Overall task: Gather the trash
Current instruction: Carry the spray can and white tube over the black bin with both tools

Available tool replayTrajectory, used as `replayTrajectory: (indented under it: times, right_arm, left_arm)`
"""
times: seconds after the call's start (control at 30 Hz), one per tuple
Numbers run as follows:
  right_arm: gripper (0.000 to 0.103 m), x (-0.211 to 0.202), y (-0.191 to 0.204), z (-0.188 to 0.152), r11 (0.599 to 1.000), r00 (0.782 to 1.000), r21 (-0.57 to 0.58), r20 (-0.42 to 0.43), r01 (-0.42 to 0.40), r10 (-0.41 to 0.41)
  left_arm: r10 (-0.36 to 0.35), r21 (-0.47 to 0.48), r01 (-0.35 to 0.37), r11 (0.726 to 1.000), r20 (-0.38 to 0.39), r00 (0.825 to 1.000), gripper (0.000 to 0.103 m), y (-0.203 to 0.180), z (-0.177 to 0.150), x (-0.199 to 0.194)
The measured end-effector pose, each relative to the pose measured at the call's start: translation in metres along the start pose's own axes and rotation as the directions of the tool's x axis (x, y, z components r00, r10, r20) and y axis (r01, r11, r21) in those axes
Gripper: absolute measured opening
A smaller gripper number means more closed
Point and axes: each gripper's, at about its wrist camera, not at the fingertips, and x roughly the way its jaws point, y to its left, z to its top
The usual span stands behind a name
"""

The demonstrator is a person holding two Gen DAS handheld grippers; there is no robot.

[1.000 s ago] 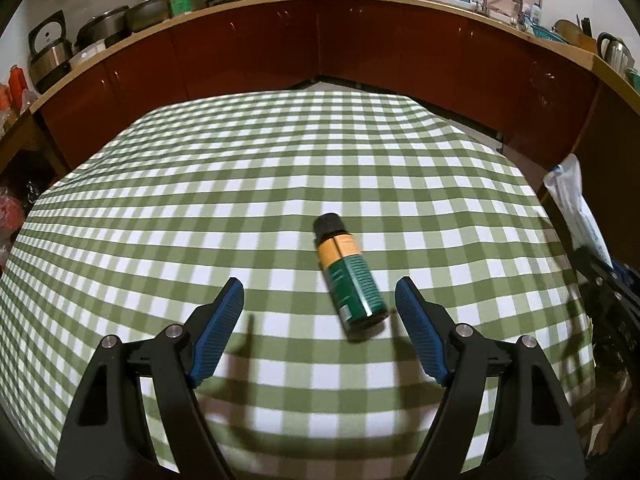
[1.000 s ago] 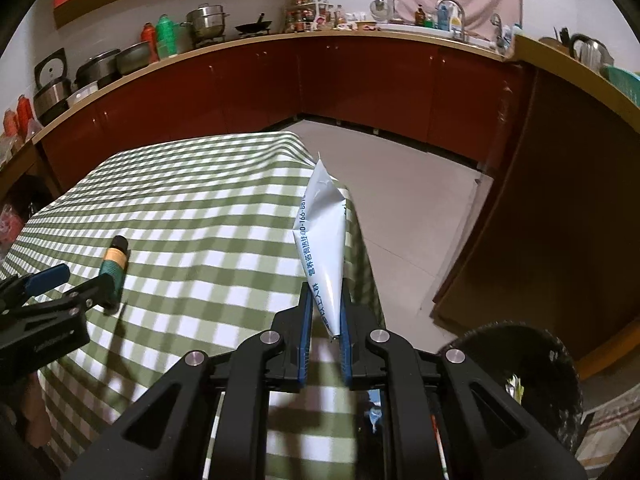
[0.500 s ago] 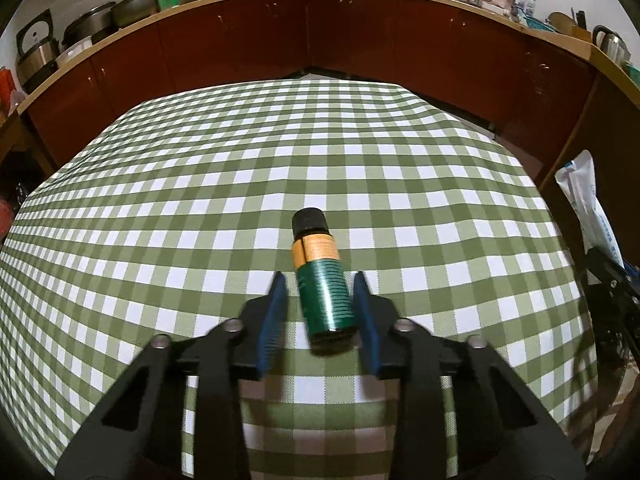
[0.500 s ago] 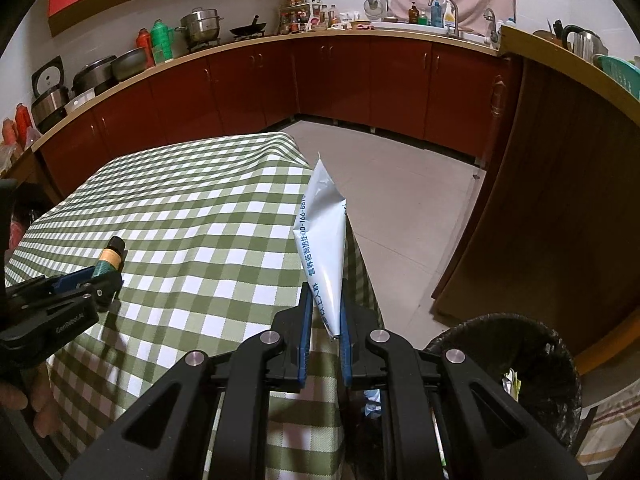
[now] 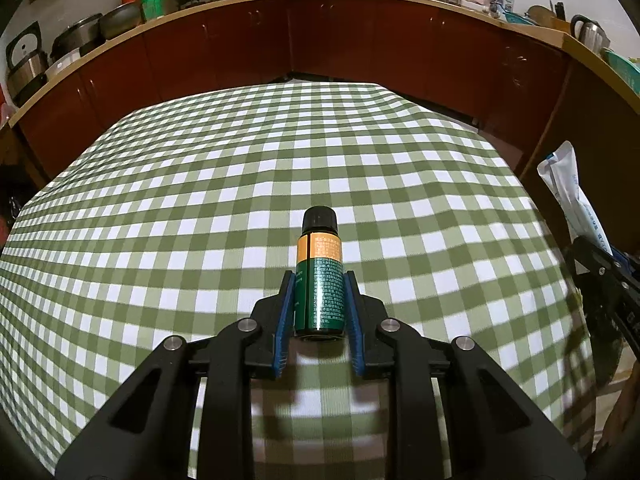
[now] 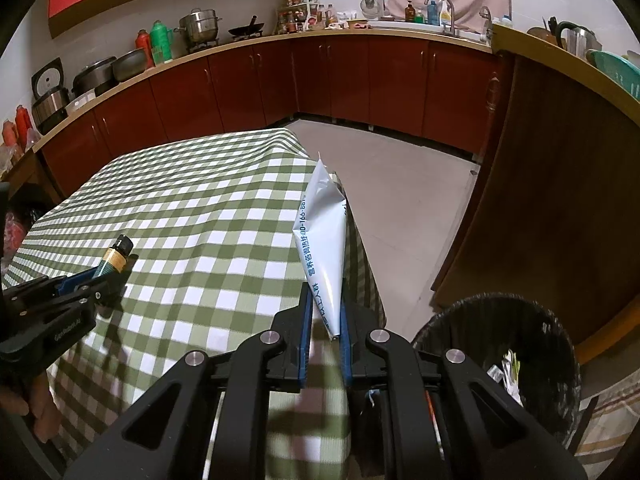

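The left tool [image 5: 319,304] is clenched on the lower body of a small green bottle [image 5: 319,280], mid-frame in its view, tilted cap-up just off the checked surface [image 5: 200,200]. The right tool [image 6: 323,320] pinches the bottom corner of a white pouch [image 6: 322,240] standing at centre frame, the trash bin [image 6: 500,360] at lower right. I'd worry the smooth, round bottle could slide between the pads, and the pouch, held only by a corner, could flop and miss the bin.

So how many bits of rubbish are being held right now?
2: a small green bottle in the left hand-held gripper over the table, and a white wrapper in the right hand-held gripper.
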Motion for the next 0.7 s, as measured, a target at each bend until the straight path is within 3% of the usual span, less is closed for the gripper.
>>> replayTrajectory:
  times: [0.37, 0.7]
  right_arm:
    - [0.013, -0.031, -0.007, -0.027, 0.999, 1.0, 0.028, 0.005, 0.017, -0.017]
    - [0.013, -0.064, -0.036, -0.043, 0.994, 0.996, 0.073, 0.03, 0.077, -0.079]
  left_arm:
    - [-0.031, 0.062, 0.028, 0.998, 0.045, 0.999, 0.023, -0.025, -0.026, -0.036]
    - [-0.118, 0.136, 0.106, 0.985, 0.089, 0.989, 0.023, -0.076, -0.04, -0.07]
